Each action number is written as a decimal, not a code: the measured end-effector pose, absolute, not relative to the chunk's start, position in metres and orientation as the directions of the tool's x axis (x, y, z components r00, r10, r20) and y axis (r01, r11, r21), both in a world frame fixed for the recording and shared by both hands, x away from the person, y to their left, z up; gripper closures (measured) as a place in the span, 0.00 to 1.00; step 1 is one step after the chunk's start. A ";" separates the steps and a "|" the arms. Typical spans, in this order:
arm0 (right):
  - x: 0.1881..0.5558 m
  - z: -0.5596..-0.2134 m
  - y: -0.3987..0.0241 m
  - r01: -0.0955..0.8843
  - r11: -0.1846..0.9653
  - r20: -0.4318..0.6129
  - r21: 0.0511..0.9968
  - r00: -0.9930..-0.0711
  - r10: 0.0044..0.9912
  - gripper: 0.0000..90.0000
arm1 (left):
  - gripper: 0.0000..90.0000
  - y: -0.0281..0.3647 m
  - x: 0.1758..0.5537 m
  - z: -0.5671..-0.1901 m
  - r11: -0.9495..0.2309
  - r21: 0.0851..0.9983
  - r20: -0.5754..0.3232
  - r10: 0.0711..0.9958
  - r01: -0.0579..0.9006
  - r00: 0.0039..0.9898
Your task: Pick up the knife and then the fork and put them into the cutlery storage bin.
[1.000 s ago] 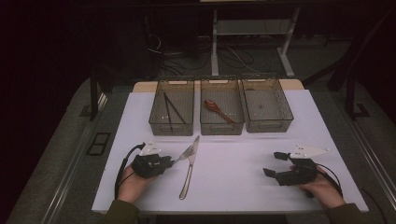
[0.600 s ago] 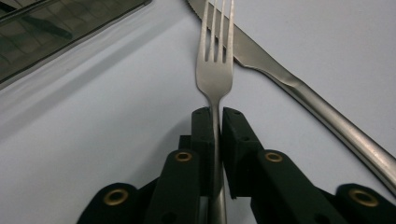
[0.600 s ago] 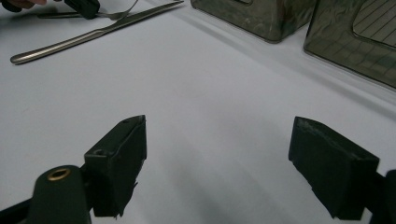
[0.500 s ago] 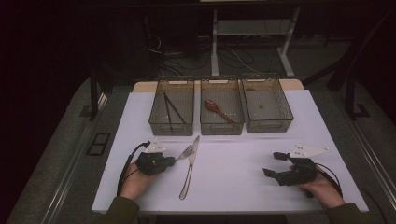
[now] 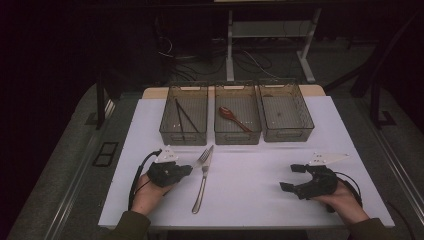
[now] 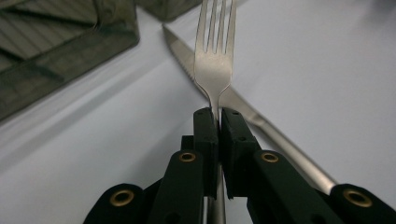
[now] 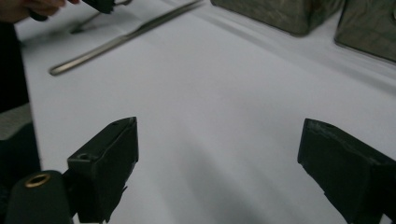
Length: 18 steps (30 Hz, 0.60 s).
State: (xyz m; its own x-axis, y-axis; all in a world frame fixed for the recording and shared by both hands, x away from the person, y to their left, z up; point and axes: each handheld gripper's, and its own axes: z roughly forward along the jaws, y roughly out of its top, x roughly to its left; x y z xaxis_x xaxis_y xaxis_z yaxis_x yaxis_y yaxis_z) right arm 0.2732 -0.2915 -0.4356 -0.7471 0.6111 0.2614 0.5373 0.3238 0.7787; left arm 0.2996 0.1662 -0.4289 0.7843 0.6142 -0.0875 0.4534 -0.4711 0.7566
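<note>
My left gripper [image 5: 189, 169] [image 6: 218, 126] is shut on the neck of a steel fork [image 5: 200, 159] [image 6: 215, 56], whose tines point away toward the bins. A steel knife [image 5: 201, 185] [image 6: 266, 130] lies on the white table just right of the fork, and the fork crosses over its blade. My right gripper [image 5: 291, 178] [image 7: 217, 154] rests low over the bare table at the right. Its jaws are wide open with nothing between them. The right gripper view also shows the knife [image 7: 121, 39] far off.
Three mesh bins stand in a row at the back of the white table [image 5: 250, 200]. The left bin [image 5: 170, 132] holds dark chopsticks [image 5: 184, 119], the middle bin [image 5: 238, 136] a reddish spoon [image 5: 231, 116], and the right bin [image 5: 306, 117] looks bare. A desk frame and cables lie beyond.
My left gripper has edged slightly right and forward with the fork in it. The right gripper has hardly moved.
</note>
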 end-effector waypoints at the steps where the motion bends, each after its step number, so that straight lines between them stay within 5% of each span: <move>1: 0.273 -0.434 -0.292 0.535 0.313 0.269 0.785 -0.749 0.605 0.13 | 0.94 0.164 0.298 -0.426 -0.468 0.762 -0.086 0.613 0.448 0.785; 9: 0.273 -0.414 -0.285 0.471 0.259 0.249 0.843 -0.769 0.588 0.16 | 0.94 0.148 0.290 -0.395 -0.429 0.824 -0.055 0.589 0.370 0.806; 18: 0.290 -0.390 -0.252 0.434 0.244 0.256 0.867 -0.809 0.529 0.38 | 0.94 0.109 0.292 -0.374 -0.402 0.858 -0.035 0.576 0.320 0.817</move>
State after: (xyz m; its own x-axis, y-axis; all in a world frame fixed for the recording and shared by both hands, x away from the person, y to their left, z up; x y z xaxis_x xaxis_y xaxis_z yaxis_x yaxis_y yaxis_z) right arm 0.2902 -0.2521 -0.3902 -0.8088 0.5293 0.2563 0.4342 0.2437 0.8672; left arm 0.2917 0.1087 -0.3738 0.8167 0.5760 -0.0346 0.3196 -0.4016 0.8582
